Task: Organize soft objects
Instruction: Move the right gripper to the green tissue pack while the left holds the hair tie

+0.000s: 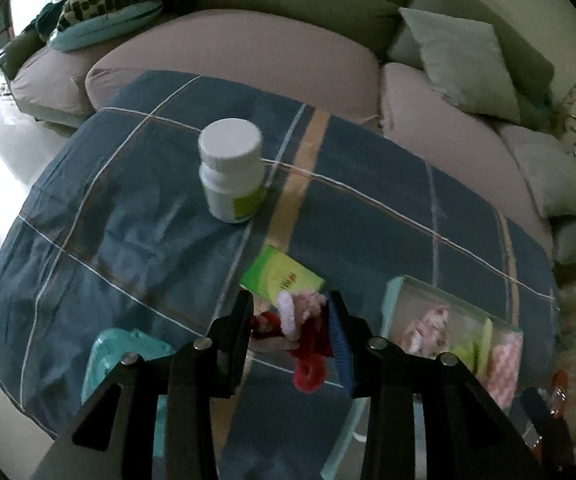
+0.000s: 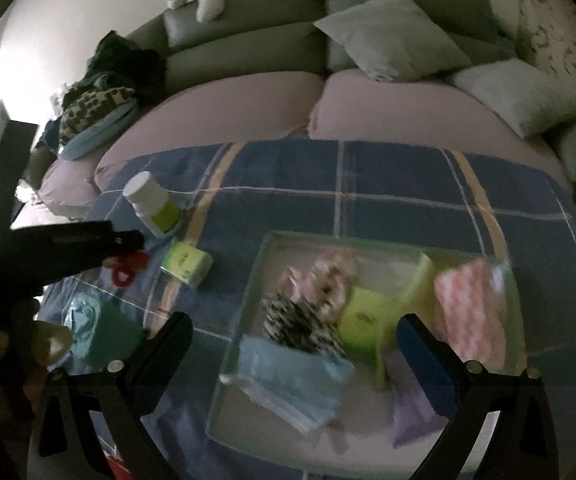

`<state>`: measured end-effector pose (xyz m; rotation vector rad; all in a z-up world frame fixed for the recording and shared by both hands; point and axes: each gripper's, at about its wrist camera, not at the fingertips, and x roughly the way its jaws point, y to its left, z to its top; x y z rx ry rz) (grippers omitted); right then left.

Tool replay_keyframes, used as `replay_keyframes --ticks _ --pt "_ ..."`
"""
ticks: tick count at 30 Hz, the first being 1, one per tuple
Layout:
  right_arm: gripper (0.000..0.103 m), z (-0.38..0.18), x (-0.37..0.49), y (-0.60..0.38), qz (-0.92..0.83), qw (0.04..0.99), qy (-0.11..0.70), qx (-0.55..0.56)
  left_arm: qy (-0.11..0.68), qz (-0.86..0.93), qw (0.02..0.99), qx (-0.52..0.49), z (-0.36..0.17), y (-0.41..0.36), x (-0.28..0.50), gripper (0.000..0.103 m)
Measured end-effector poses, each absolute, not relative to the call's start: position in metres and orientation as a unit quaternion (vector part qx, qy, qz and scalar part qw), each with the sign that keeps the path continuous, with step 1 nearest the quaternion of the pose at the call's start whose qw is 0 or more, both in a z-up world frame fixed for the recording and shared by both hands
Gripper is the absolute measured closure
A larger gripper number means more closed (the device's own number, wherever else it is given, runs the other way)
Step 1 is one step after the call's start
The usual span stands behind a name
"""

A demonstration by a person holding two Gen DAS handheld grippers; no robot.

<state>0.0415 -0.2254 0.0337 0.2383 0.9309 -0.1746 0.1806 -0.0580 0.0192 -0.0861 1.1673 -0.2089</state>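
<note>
My left gripper (image 1: pixel 291 316) is shut on a bunch of soft hair scrunchies (image 1: pixel 301 330), red and pink, held above the blue plaid cloth (image 1: pixel 128 216). It shows from the side in the right wrist view (image 2: pixel 128 246) with the red scrunchie (image 2: pixel 126 266) hanging from it. My right gripper (image 2: pixel 295 332) is open and empty over a clear tray (image 2: pixel 264 248). The tray holds a pink soft toy (image 2: pixel 323 280), a black-and-white scrunchie (image 2: pixel 295 324), a light blue cloth (image 2: pixel 291 380), a green piece (image 2: pixel 367 316) and a pink checked cloth (image 2: pixel 467 312). The tray also shows in the left wrist view (image 1: pixel 393 292).
A white pill bottle (image 1: pixel 232 168) stands on the cloth. A small green box (image 1: pixel 280 274) lies near my left gripper. A teal container (image 1: pixel 124 360) sits at the cloth's near left. A sofa (image 1: pixel 248 52) with cushions lies behind.
</note>
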Motion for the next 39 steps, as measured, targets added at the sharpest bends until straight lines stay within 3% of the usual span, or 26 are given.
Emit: replay_keyframes --ticks 16,28,39 --pt "0.001 -0.008 0.128 -0.160 0.011 0.881 0.471 0.044 0.572 0.018 0.820 -0.023 -0.010 0.001 0.230 0.065" --pt "0.014 -0.053 0.169 -0.124 0.039 0.858 0.513 0.002 0.592 0.019 0.804 -0.049 -0.026 0.022 0.237 0.064" --pt "0.019 -0.079 0.188 -0.109 0.048 0.846 0.531 -0.016 0.597 0.020 0.800 -0.063 -0.029 0.034 0.239 0.064"
